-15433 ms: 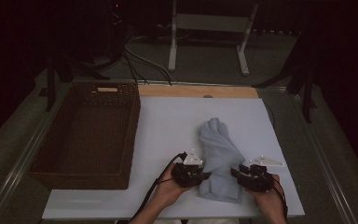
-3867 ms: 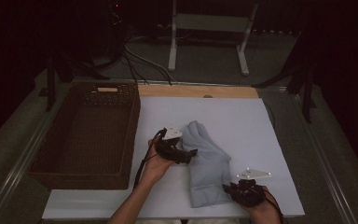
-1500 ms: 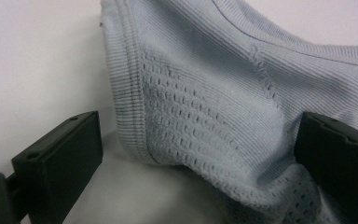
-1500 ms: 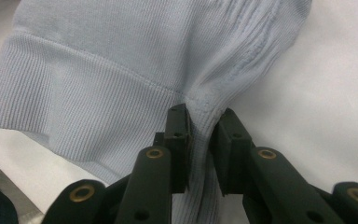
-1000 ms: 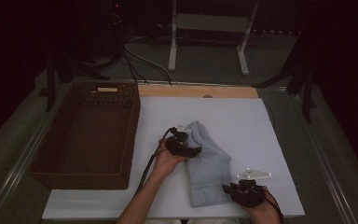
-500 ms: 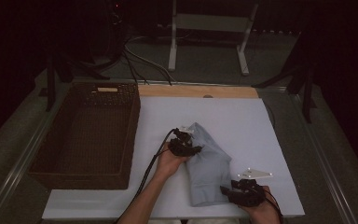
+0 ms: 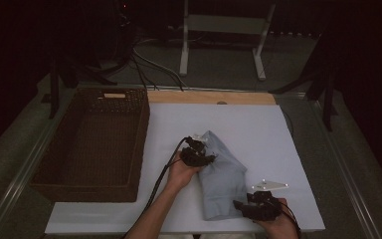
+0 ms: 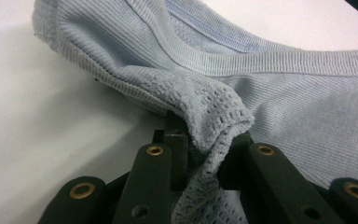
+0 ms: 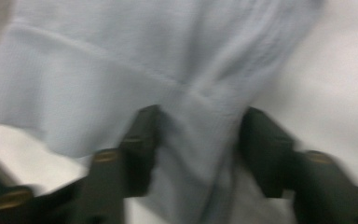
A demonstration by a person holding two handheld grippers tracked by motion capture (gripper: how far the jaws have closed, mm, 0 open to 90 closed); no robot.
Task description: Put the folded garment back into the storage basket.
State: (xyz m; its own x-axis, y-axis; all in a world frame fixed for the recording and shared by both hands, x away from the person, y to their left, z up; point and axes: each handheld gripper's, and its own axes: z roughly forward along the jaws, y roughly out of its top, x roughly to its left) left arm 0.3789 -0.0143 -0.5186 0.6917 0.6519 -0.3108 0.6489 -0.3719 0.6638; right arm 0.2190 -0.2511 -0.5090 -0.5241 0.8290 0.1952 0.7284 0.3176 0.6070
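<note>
A light blue ribbed garment (image 7: 224, 181) lies folded on the white table (image 7: 263, 127). My left gripper (image 7: 208, 157) is at the garment's upper left edge. In the left gripper view the gripper (image 8: 205, 158) is shut on a bunched mesh fold of the garment (image 8: 284, 102). My right gripper (image 7: 238, 205) sits at the garment's lower right corner near the front edge. In the blurred right gripper view the gripper (image 9: 198, 135) stands open, its jaws apart with the garment (image 9: 121, 60) lying between them.
A dark wicker basket (image 7: 140, 134) stands at the left of the table. A wooden strip (image 7: 209, 97) runs along the far edge. Cables (image 7: 149, 59) and a white stand (image 7: 184, 50) are on the floor beyond.
My left gripper has carried the garment's edge to the right and slightly nearer, folding the cloth narrower. The right gripper has stayed at the lower right corner.
</note>
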